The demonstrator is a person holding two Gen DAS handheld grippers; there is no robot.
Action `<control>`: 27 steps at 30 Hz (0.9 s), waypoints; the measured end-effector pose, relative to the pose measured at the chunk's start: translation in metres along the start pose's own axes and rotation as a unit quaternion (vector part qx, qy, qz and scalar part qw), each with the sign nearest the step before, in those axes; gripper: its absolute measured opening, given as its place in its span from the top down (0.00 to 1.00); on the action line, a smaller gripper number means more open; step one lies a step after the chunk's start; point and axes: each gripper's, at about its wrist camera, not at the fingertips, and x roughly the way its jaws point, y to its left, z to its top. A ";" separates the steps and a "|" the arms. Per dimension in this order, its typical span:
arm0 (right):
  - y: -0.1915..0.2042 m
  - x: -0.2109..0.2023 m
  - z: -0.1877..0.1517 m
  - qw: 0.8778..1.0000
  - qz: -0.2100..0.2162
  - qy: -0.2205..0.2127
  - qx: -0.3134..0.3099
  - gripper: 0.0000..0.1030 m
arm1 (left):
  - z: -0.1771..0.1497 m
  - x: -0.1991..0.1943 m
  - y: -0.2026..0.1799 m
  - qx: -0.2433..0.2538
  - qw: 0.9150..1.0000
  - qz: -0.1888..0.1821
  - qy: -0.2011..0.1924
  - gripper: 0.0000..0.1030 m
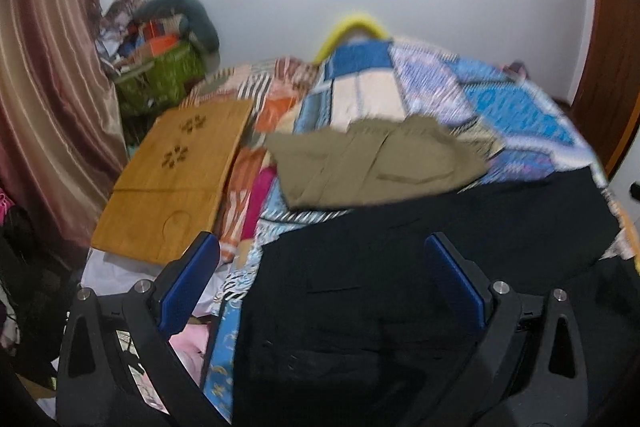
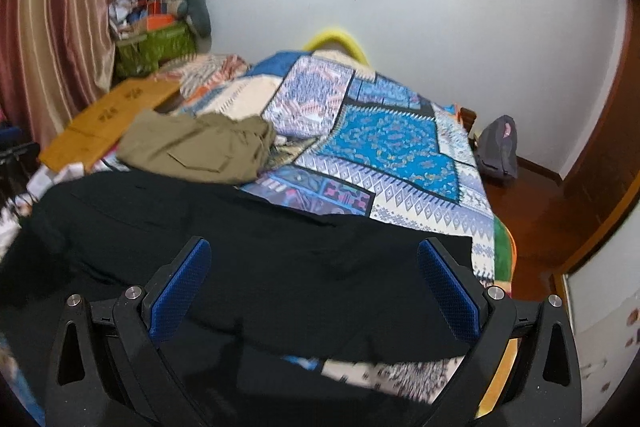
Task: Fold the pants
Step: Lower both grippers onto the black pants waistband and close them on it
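Black pants [image 1: 400, 267] [image 2: 248, 239] lie spread across the near end of a bed covered by a patterned blue quilt [image 1: 500, 95] [image 2: 384, 143]. Just beyond them sits a folded olive-khaki garment [image 1: 376, 163] [image 2: 200, 147]. My left gripper [image 1: 322, 255] is open above the left part of the black pants, its blue pads wide apart with nothing between them. My right gripper [image 2: 314, 259] is open too, hovering over the pants' right part near their edge. Both views are slightly blurred.
A wooden lap tray [image 1: 172, 183] [image 2: 108, 123] lies on the bed's left side. A green bag [image 1: 160, 79] [image 2: 156, 47] of clutter stands in the far left corner by a striped curtain [image 1: 44, 87]. A grey backpack [image 2: 498, 147] sits on the wooden floor at the right.
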 end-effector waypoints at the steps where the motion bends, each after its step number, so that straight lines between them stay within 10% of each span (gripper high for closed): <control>1: -0.002 0.008 0.001 1.000 0.001 0.006 -0.004 0.02 | 0.000 0.011 0.004 0.000 1.000 0.002 0.011 0.00; 19: -0.003 0.147 0.022 0.985 0.095 0.113 -0.084 0.18 | -0.008 0.175 0.062 -0.098 0.967 -0.079 0.220 0.19; 27: 0.004 0.174 0.020 0.975 0.129 0.146 -0.102 0.50 | -0.008 0.193 0.050 -0.105 0.956 -0.112 0.249 0.65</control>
